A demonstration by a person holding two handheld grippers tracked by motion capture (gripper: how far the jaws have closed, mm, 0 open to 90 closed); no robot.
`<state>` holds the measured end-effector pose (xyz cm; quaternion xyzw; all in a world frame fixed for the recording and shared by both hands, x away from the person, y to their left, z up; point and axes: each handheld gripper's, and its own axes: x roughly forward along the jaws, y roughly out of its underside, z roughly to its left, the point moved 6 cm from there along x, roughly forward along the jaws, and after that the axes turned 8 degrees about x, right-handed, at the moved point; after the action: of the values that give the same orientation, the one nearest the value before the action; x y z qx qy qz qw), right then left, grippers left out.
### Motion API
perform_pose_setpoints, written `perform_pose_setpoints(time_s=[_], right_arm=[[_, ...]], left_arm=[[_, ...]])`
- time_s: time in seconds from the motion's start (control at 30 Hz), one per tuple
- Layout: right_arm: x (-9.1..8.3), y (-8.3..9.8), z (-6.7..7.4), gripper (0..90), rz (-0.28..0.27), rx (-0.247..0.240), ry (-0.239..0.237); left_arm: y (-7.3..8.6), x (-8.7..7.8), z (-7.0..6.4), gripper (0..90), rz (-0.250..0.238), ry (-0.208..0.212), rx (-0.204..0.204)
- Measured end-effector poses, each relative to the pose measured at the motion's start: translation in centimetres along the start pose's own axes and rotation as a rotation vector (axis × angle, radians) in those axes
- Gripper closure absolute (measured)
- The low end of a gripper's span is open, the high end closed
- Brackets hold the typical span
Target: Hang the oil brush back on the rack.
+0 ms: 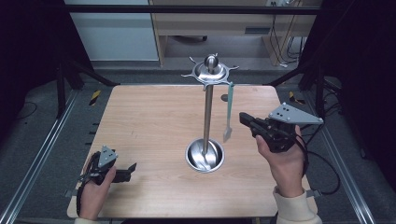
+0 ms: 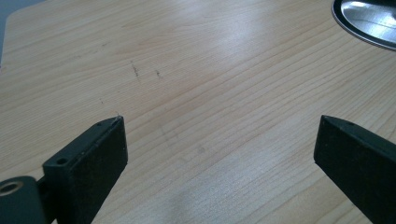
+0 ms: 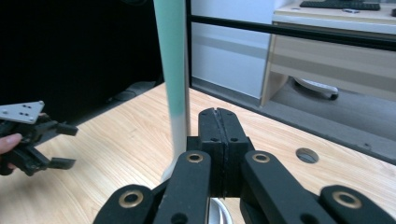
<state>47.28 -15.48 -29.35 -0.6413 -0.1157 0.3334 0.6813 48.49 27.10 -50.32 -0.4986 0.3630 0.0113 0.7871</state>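
Observation:
A steel utensil stand (image 1: 208, 100) rises from a round bowl base (image 1: 204, 156) at the table's middle, with a hooked ring and a ball on top. A long utensil (image 1: 229, 112) with a green handle and a pale blade hangs from a hook on the stand's right side. My right gripper (image 1: 243, 117) is held just right of that blade, shut with nothing between its jaws. In the right gripper view the utensil (image 3: 173, 70) hangs just left of the closed tips of my right gripper (image 3: 218, 114). My left gripper (image 1: 130, 171) rests open near the front left corner, with bare wood between its jaws (image 2: 222, 120).
The wooden table (image 1: 149, 121) has a small round hole (image 1: 224, 98) behind the hanging utensil. The stand's base (image 2: 369, 23) lies ahead and right of the left jaws. A desk and cables stand beyond the far edge; dark frame rails flank both sides.

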Motion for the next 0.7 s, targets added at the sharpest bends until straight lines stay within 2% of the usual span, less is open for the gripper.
perform_pose_setpoints(time_s=[0.23, 0.37, 0.47, 0.53, 0.57, 0.63, 0.7], right_arm=[[-0.2, 0.2, -0.7, 88.4, 0.012, -0.001, 0.052], [-0.6, 0.1, -1.4, 80.0, 0.014, -0.007, 0.115], [-0.7, 0.1, -1.6, 76.2, 0.010, -0.009, 0.132], [-0.9, 0.1, -2.0, 70.6, 0.008, -0.008, 0.155], [-1.0, 0.1, -2.2, 64.1, 0.007, 0.000, 0.178], [-1.0, 0.1, -2.4, 61.2, 0.004, -0.003, 0.191], [-1.2, 0.0, -3.0, 53.3, 0.000, 0.009, 0.221]], left_arm=[[0.0, 0.0, 0.0, 2.5, -0.002, 0.000, 0.002], [0.0, 0.0, 0.0, 2.5, -0.003, 0.000, 0.001], [0.0, 0.0, 0.0, 2.5, -0.002, 0.000, 0.002], [-0.1, 0.0, 0.0, 2.5, -0.003, 0.001, 0.002], [-0.1, 0.0, 0.0, 2.5, -0.003, 0.001, 0.002], [-0.1, 0.0, 0.0, 2.5, -0.004, 0.001, 0.002], [-0.1, 0.0, 0.0, 2.5, -0.004, 0.001, 0.001]])
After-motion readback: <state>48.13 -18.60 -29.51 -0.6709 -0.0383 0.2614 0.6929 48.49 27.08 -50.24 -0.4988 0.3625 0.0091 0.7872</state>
